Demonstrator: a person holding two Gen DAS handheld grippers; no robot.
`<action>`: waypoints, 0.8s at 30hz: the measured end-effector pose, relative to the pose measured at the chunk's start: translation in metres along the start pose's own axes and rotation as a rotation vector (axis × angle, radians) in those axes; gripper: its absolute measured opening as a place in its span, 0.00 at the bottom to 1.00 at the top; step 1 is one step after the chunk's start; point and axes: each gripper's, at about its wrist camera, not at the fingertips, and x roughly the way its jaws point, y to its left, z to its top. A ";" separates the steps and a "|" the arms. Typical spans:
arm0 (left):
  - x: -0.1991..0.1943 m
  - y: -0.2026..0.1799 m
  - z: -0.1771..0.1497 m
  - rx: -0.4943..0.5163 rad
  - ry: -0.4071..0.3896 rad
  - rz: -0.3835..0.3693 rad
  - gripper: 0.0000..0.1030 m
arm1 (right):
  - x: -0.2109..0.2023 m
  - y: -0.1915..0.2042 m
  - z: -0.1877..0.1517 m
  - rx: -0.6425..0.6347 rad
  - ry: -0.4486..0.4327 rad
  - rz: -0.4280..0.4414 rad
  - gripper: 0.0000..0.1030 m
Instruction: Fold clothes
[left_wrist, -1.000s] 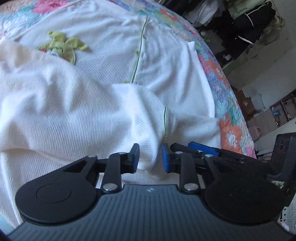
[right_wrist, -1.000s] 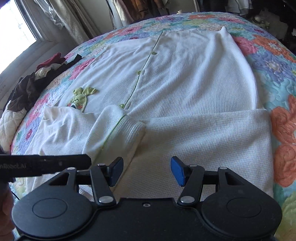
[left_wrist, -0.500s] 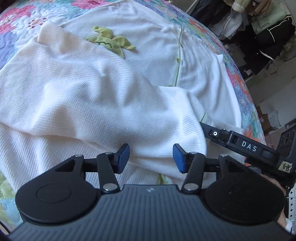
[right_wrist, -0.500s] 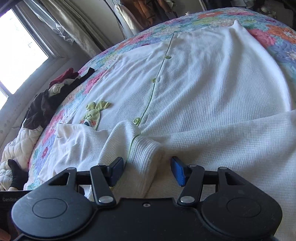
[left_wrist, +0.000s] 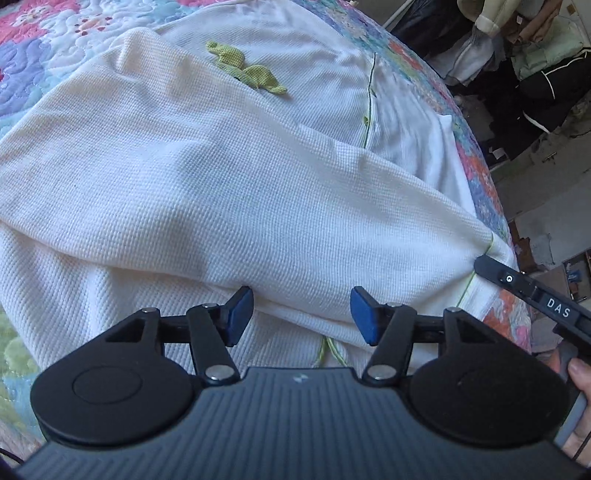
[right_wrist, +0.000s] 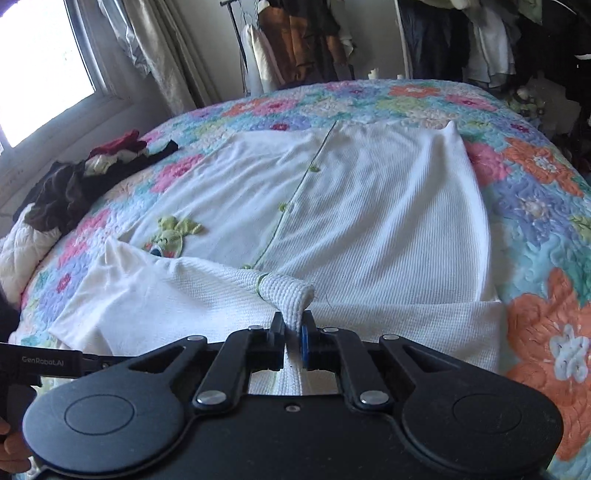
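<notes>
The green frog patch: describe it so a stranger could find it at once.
Start at the floral quilt covering the bed, then the white waffle-knit garment spread across it. Left of its green-buttoned placket, just beyond the folded sleeve, sits the frog patch, the only green figure on the white cloth.

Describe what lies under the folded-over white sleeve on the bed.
Under the sleeve lies the white garment's body, on the floral quilt. The frog patch peeks out; anything further beneath is covered.
</notes>
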 end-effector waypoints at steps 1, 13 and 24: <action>-0.001 -0.001 0.001 0.011 0.000 0.020 0.56 | 0.006 -0.001 0.001 -0.006 0.022 -0.016 0.09; -0.052 0.089 0.024 -0.213 -0.080 0.214 0.60 | 0.029 -0.032 -0.039 0.140 0.140 0.026 0.61; -0.052 0.080 0.023 -0.102 -0.156 0.338 0.02 | -0.016 -0.001 -0.035 -0.080 0.049 -0.021 0.06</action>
